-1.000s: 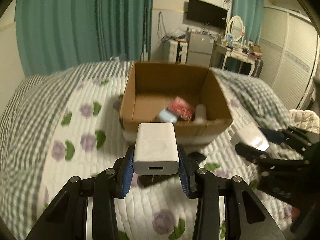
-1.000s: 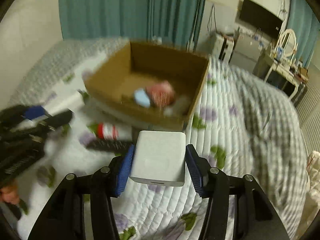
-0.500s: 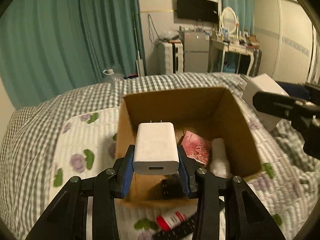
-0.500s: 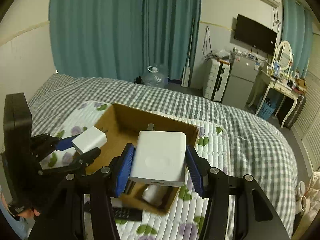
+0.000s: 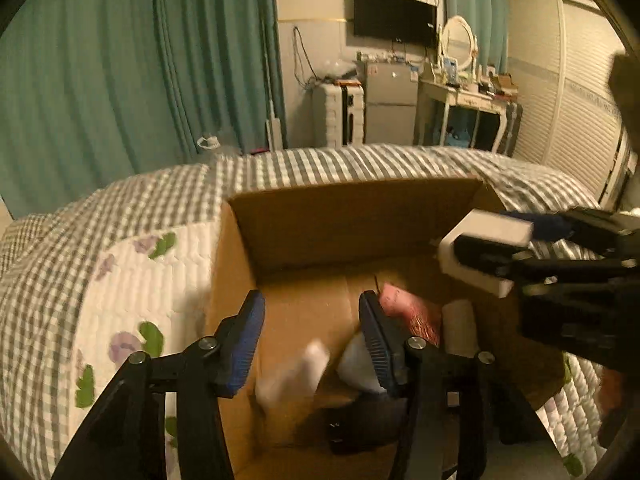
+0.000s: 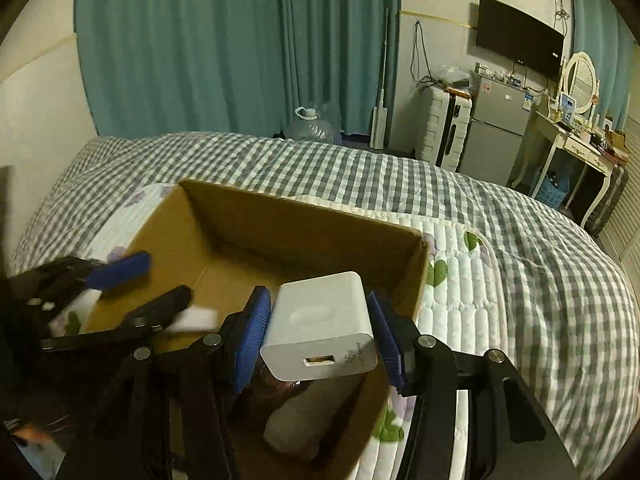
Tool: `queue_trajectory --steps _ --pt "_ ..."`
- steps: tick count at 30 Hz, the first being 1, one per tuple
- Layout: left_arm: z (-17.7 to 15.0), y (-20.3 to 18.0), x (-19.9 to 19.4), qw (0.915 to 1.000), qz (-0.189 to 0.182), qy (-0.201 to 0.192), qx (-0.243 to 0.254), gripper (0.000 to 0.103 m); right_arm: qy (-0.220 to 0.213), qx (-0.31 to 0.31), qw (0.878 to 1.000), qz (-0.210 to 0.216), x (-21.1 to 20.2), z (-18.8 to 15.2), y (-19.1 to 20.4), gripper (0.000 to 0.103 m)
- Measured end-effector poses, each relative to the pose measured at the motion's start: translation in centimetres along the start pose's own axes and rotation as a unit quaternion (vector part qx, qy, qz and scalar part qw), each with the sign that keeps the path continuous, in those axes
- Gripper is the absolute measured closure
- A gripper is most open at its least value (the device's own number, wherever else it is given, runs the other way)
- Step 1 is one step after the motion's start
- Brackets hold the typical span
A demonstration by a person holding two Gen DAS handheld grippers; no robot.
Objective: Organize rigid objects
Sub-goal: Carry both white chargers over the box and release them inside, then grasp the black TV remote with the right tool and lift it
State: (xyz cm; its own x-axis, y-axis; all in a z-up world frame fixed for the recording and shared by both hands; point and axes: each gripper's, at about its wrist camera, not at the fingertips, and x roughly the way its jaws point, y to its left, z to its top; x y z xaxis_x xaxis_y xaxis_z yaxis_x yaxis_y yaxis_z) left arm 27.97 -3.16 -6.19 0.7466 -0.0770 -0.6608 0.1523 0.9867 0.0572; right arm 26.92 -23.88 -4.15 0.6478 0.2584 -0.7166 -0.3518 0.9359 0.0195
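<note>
While the left gripper (image 5: 311,334) hangs over the box (image 5: 352,216) with its blue pads (image 5: 248,340) spread wide and nothing between them, a white charger (image 5: 294,374), blurred, sits below the gap above the box floor, touching neither pad. Just right of it lies a pale rounded item behind the right finger, then a red packet (image 5: 404,312) and a white cylinder (image 5: 460,326), with a dark object (image 5: 364,424) near the front wall; all lie inside the box.

Between the right gripper's (image 6: 316,338) pads (image 6: 252,336) a second, larger white charger (image 6: 320,326) is clamped, USB port facing the camera, tilted slightly. It hangs over the near right corner of the box, above the white cylinder. From the left wrist view this gripper enters at the right, its charger over the right wall.

Beneath the box, a white floral quilt (image 6: 460,280) lies on a grey checked bedspread (image 6: 540,260). Teal curtains (image 6: 240,40), a TV (image 6: 520,44) and a fridge (image 6: 496,128) stand beyond.
</note>
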Motion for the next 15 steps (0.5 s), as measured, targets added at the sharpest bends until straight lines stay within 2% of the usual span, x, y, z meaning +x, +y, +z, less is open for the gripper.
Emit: queue_trajectory --steps 6,7,9,11,15 --pt "0.1 0.9 -2.2 0.9999 0.002 -0.012 -0.007 0.051 0.014 0.013 1.0 0.009 2.7 0.8 0.4 0.052" --pt "0.0 1.1 -2.8 0.9998 0.002 -0.014 -0.01 0.049 0.005 0.017 1.0 -0.005 2.3 0.7 0.5 0.045" --pt "-0.5 1.4 -4.1 0.9997 0.001 -0.017 -0.019 0.036 -0.001 0.026 1.0 -0.008 1.1 0.5 0.6 0.029" --pt "-1.1 2.0 -6.0 0.9992 0.009 -0.028 -0.028 0.019 -0.005 0.034 0.999 -0.001 -1.3 -0.2 0.5 0.029" --pt "-2.9 3.3 -10.0 0.9983 0.016 -0.04 -0.04 0.015 0.003 0.022 0.999 -0.025 -5.6 -1.9 0.9 0.021"
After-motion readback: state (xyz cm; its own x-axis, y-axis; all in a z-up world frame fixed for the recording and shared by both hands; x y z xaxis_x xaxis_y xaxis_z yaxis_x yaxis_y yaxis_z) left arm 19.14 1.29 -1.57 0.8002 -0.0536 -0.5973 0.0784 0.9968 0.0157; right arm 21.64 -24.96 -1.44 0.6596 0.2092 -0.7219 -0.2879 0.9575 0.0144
